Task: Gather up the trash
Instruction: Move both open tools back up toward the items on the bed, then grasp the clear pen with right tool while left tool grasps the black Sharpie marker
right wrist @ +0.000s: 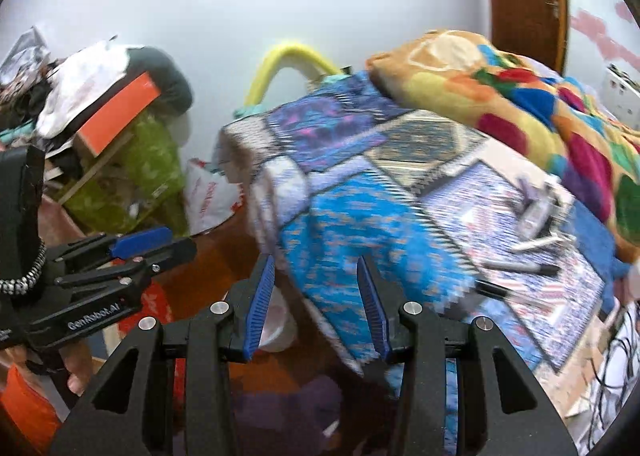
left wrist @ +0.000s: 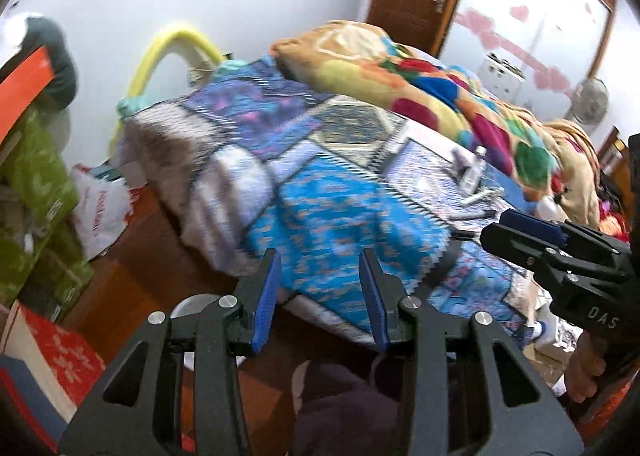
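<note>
On the blue patchwork bed cover (left wrist: 340,195) lie a small clear bottle (left wrist: 476,167), a white tube (left wrist: 482,195) and a dark marker (left wrist: 472,213); the right wrist view blurs the bottle (right wrist: 538,211) and marker (right wrist: 520,267). My left gripper (left wrist: 319,256) hangs open above the bed's near corner, nothing between its blue pads. My right gripper (right wrist: 316,260) is open and empty too, beside the left one. Each shows in the other's view: the right gripper (left wrist: 520,223) near the marker, the left gripper (right wrist: 152,240) over the floor.
A colourful blanket (left wrist: 420,83) is heaped on the bed's far side. On the wooden floor stand a white plastic bag with red print (left wrist: 100,211), green boxes (left wrist: 36,191) and a white round container (right wrist: 276,320). A purple cloth (left wrist: 340,408) lies below the grippers.
</note>
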